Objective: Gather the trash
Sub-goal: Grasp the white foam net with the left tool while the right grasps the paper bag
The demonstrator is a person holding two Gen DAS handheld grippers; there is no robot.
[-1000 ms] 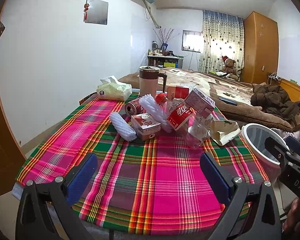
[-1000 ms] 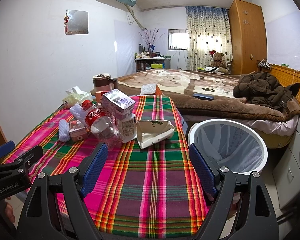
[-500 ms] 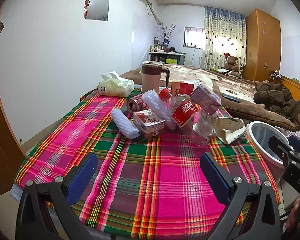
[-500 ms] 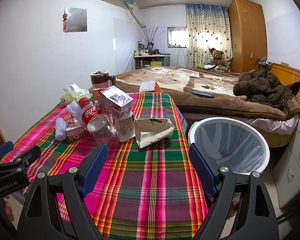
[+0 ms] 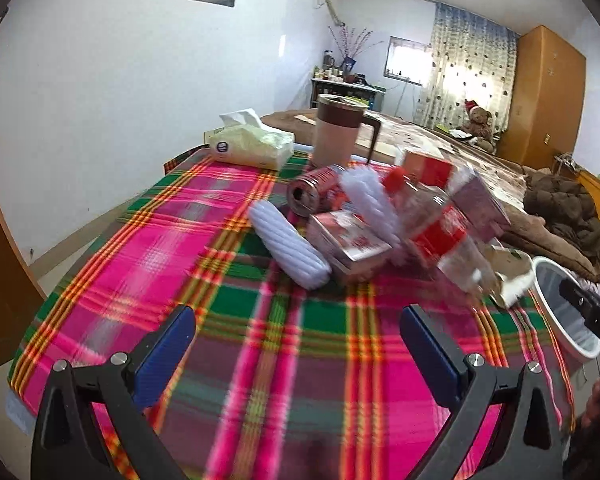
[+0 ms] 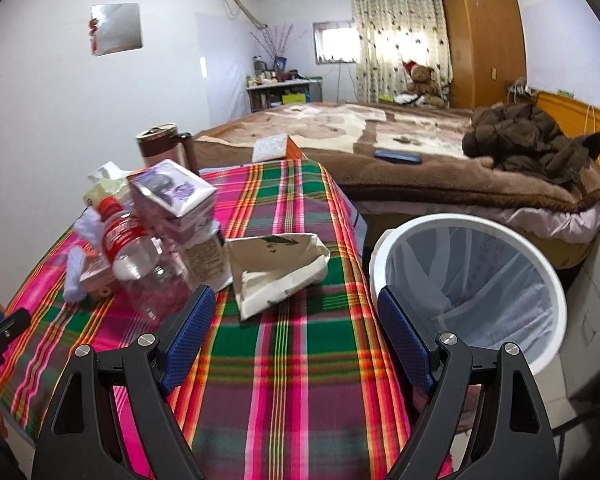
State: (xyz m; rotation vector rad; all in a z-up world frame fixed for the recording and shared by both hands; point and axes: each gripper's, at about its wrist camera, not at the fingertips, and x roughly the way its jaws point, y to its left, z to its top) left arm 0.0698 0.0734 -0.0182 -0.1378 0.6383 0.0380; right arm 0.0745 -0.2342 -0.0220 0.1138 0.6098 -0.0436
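Note:
A heap of trash lies on the plaid tablecloth (image 5: 260, 344): a red drink can (image 5: 312, 194), a white foam roll (image 5: 286, 244), a small red-and-white box (image 5: 350, 242), a clear plastic bottle with a red label (image 5: 440, 232) (image 6: 140, 256), a purple carton (image 6: 172, 192) and a crumpled cream paper box (image 6: 278, 264). A white trash bin with a clear liner (image 6: 468, 280) stands right of the table. My left gripper (image 5: 298, 348) is open and empty, short of the heap. My right gripper (image 6: 296, 328) is open and empty, just in front of the paper box.
A tissue pack (image 5: 250, 144) and a brown-and-white jug (image 5: 338, 132) stand at the table's far end. A bed with a brown blanket (image 6: 380, 148) and a dark jacket (image 6: 528, 140) lies behind. A white drawer unit (image 6: 596, 300) stands beside the bin.
Both grippers have moved forward toward the trash heap, which looms larger now. Both stay open and empty. Nothing on the table has moved.

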